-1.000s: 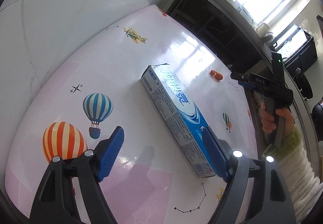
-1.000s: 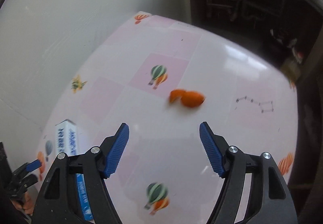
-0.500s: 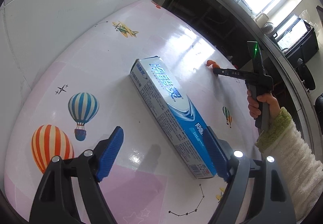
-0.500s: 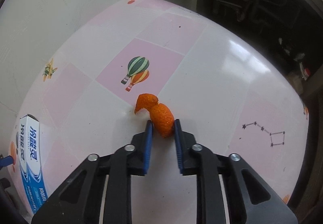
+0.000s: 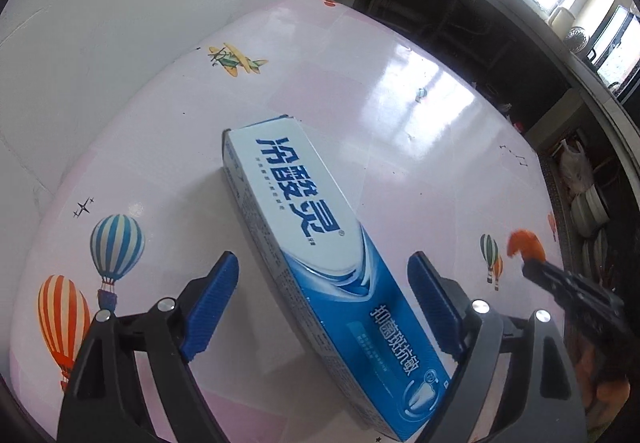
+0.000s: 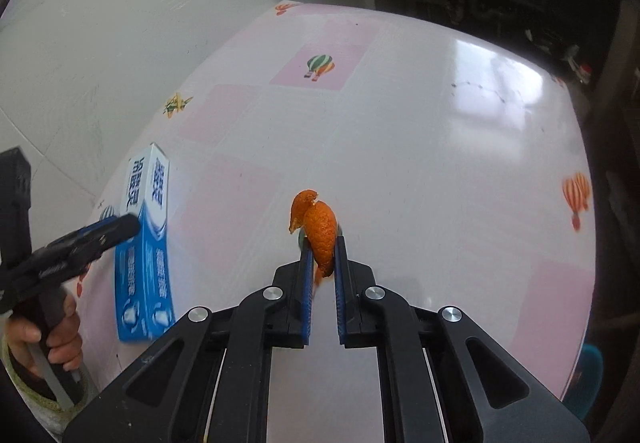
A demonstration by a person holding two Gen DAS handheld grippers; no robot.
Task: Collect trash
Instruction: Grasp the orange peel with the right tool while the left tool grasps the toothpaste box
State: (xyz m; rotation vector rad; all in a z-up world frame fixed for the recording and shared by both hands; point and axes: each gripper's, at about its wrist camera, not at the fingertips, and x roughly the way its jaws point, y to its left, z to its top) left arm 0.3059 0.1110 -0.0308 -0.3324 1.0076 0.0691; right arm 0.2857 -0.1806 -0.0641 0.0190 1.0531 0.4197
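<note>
- The orange peel [image 6: 318, 231] sits pinched between the pads of our right gripper [image 6: 321, 243], lifted clear above the counter [image 6: 440, 171]; most of the curl sticks out past the fingertips.
- We judge the hold shallow: a quick swing or a slackened squeeze could let the thin peel slide out and drop.
- The toothpaste box [image 5: 320, 263] lies flat on the counter's left side, its near end between the pads of our left gripper [image 5: 324, 295].
- That gripper stands wide, touching nothing we can make out; the box lies skewed across the gap, so closing could twist or shove it instead of gripping it squarely.
</note>
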